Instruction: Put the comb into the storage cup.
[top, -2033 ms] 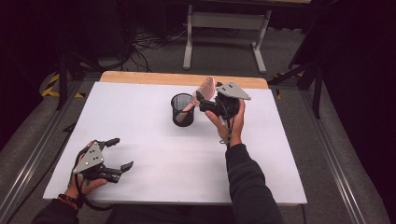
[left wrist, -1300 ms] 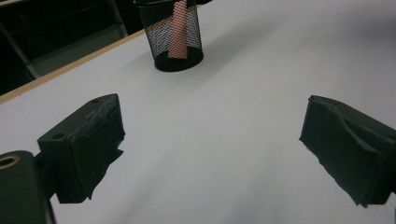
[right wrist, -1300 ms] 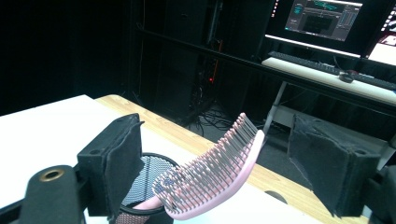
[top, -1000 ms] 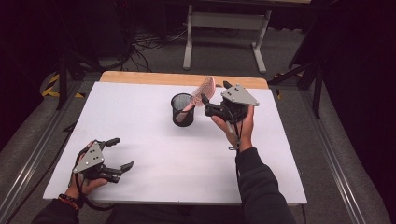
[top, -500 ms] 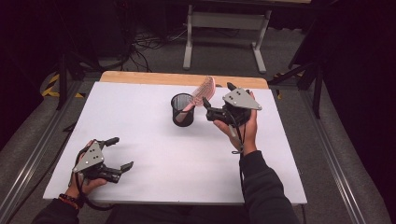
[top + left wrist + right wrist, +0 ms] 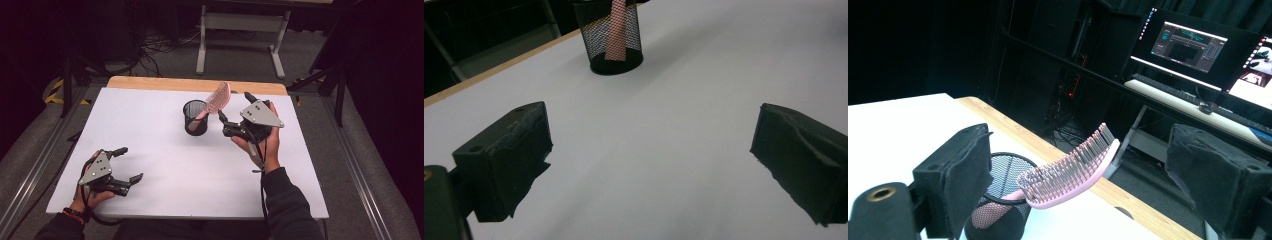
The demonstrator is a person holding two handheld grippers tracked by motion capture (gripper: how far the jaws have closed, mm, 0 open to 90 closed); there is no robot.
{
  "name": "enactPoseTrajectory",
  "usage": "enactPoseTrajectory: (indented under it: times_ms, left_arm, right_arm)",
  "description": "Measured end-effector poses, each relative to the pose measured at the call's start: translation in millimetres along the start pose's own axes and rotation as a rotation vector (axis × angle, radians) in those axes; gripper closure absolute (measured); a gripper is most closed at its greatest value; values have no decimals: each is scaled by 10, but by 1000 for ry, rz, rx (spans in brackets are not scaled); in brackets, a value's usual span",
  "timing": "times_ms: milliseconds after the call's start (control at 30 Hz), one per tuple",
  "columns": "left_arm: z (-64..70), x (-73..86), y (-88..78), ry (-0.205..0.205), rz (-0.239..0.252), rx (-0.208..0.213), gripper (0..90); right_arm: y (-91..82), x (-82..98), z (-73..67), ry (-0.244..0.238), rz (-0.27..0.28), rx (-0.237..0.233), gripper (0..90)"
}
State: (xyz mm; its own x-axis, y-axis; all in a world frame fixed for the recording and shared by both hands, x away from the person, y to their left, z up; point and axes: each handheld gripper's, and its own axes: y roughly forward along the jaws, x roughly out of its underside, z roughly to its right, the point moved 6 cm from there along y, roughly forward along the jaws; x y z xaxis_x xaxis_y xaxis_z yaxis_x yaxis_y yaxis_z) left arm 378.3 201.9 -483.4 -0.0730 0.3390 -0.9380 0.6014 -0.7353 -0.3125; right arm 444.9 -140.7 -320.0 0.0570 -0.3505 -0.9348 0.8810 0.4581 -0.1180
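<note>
Now you are keeping your right gripper (image 6: 234, 113) jaws apart beside the black mesh cup (image 6: 195, 117), leaving the pink plastic hairbrush (image 6: 216, 100) leaning handle-down inside it.

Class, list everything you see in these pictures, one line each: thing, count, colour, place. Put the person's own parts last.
Mesh cup: one, black, upright on the table's far middle.
Hairbrush: one, pink, handle down in the cup, head leaning out towards the right gripper.
Table: one, white top with a wooden far edge.
Monitors: two, lit, on a desk beyond the table.
Left gripper: one, black, open, near left corner.
Right gripper: one, black, jaws just opened, beside the brush, not gripping it.
</note>
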Motion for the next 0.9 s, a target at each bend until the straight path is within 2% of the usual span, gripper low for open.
enactPoseTrajectory:
  times_ms: [900]
  left_arm:
    - [3,6,3,1,-7,4,40]
  right_arm:
    - [-298,169,-83,-40,-4,-40,125]
